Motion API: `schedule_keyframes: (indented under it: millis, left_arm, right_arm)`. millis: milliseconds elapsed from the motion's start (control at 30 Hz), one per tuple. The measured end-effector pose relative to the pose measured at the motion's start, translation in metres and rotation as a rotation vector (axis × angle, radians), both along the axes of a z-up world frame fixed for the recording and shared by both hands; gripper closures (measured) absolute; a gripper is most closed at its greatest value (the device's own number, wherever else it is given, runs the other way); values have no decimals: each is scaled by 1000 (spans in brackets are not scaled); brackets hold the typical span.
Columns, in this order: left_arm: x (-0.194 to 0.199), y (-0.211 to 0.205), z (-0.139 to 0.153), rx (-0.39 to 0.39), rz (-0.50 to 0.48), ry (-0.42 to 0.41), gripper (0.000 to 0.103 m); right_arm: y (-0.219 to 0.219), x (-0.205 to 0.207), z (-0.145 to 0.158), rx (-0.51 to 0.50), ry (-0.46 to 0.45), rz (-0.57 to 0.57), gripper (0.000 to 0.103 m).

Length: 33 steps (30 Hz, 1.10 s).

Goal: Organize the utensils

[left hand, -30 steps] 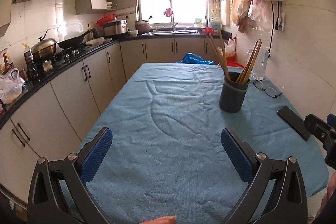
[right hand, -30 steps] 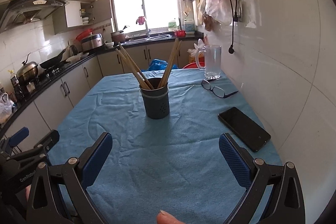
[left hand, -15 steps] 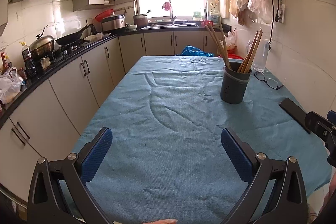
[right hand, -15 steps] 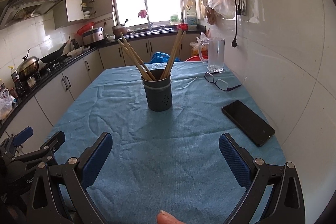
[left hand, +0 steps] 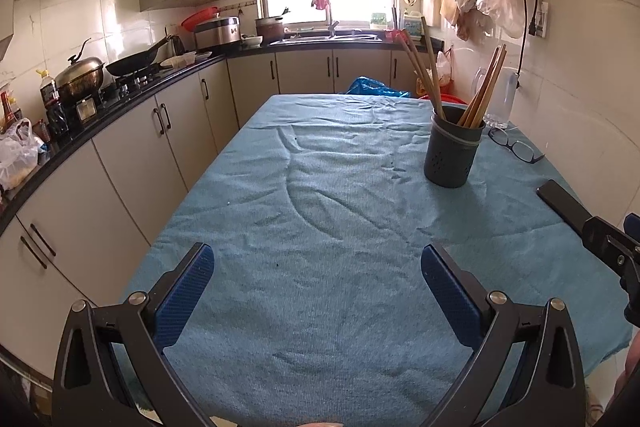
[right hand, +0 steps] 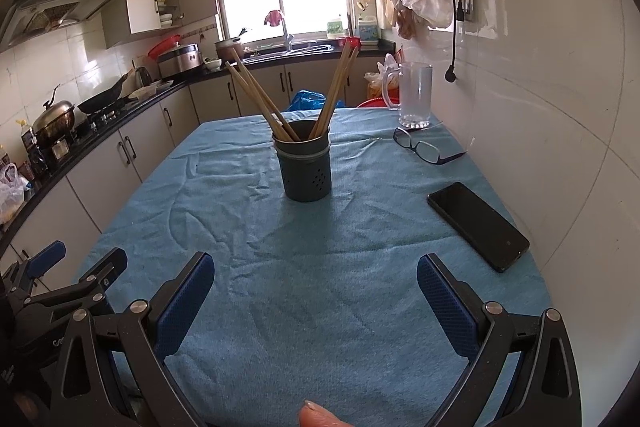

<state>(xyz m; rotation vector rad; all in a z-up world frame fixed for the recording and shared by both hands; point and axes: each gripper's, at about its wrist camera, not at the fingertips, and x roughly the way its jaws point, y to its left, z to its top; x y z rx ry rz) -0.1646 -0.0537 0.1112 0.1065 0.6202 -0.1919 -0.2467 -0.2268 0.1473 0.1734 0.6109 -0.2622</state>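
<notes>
Dark holder [right hand: 305, 171] well ahead of the wide-open right gripper [right hand: 316, 291], centred between its fingers
Wooden chopsticks [right hand: 260, 97] lean apart inside; left gripper [left hand: 318, 283] also wide, empty

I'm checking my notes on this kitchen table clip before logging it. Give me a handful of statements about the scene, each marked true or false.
1. The chopsticks stand in the dark utensil holder. True.
2. The left hand-held gripper is shut on a chopstick. False: its jaws are wide open and hold nothing.
3. A black phone lies flat on the blue tablecloth. True.
4. The eyeglasses sit inside the glass mug. False: they lie on the cloth in front of the mug.
5. The right hand-held gripper is open and empty. True.
</notes>
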Motion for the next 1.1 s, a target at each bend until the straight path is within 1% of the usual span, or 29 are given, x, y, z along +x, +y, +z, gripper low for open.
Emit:
schedule_keyframes:
  millis: [400,1100]
  left_arm:
    - [2,0,-8,7,-6,24,0]
    - [4,0,-14,8,-10,42,0]
  right_arm:
    - [2,3,-7,1,22,8,0]
    - [1,5,-13,14,37,9,0]
